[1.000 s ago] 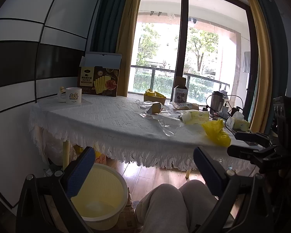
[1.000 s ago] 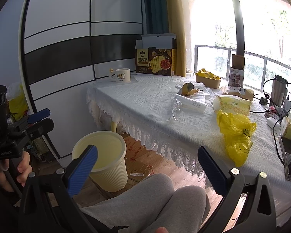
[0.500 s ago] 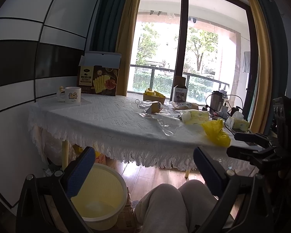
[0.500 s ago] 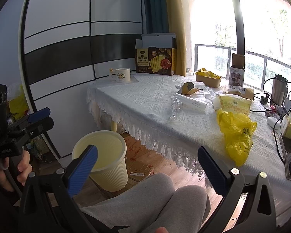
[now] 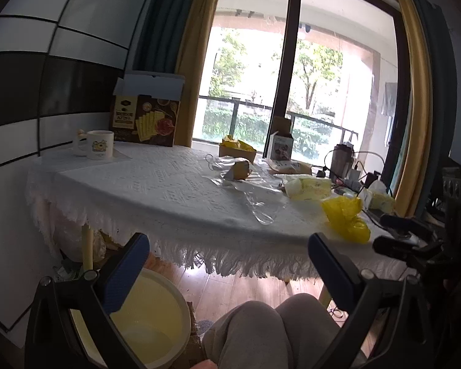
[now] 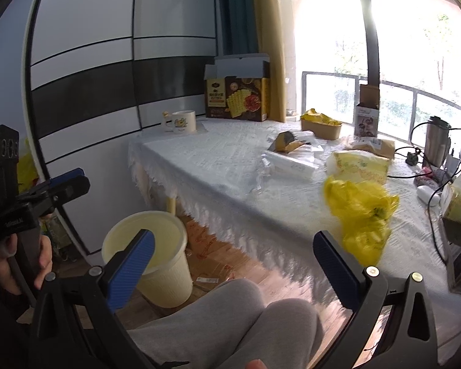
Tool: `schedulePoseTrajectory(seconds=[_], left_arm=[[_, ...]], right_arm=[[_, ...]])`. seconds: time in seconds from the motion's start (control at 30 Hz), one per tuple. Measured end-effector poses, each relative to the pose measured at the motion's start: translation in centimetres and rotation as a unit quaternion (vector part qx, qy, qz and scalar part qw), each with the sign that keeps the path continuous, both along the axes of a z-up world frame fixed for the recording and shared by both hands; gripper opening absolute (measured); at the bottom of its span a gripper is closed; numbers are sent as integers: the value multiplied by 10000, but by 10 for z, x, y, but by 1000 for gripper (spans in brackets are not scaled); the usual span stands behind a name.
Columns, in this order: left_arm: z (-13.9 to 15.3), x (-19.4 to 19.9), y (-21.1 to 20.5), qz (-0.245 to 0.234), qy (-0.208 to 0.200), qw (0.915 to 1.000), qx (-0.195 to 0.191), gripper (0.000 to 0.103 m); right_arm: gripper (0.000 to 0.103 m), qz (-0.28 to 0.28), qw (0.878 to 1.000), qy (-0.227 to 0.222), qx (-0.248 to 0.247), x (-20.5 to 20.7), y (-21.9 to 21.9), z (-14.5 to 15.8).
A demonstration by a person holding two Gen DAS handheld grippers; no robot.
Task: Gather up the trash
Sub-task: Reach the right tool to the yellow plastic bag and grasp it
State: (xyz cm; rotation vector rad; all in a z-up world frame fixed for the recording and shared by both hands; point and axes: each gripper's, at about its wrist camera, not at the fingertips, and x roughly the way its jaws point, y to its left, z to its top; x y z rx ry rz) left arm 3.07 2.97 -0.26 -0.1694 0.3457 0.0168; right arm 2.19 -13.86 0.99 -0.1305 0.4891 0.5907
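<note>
Two grippers hang over the person's grey-trousered knees (image 6: 230,316), short of the table (image 5: 169,190); the left gripper (image 5: 227,264) has its blue-padded jaws spread wide and grasps nothing; the right gripper (image 6: 233,255) likewise stands released and empty, and from the right wrist view the left one appears at the far left in a hand (image 6: 3,258); a crumpled yellow plastic bag (image 6: 362,212) lies near the table's front edge toward its right end; a clear plastic wrapper (image 5: 255,196) sprawls across the middle of the cloth, with a small brown packet (image 5: 241,170) just behind it; a pale yellow bin (image 6: 156,258) stands on the wooden floor below the table's left front corner; a mug (image 5: 100,149) and a cracker box (image 5: 146,123) sit at the far left corner
</note>
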Motion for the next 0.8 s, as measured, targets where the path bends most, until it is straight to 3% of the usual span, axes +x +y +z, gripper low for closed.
schedulePoseTrajectory(seconds=[0.27, 0.5, 0.8], left_arm=[[-2, 71, -24, 47, 322, 9957, 867, 103], [-8, 142, -31, -290, 482, 9959, 712, 103], [-27, 221, -39, -421, 828, 9943, 518, 103]], right_arm=[[102, -747, 9970, -164, -77, 38, -35, 2], [102, -1235, 9921, 33, -224, 85, -63, -16], [102, -1287, 9907, 399, -179, 137, -67, -45]])
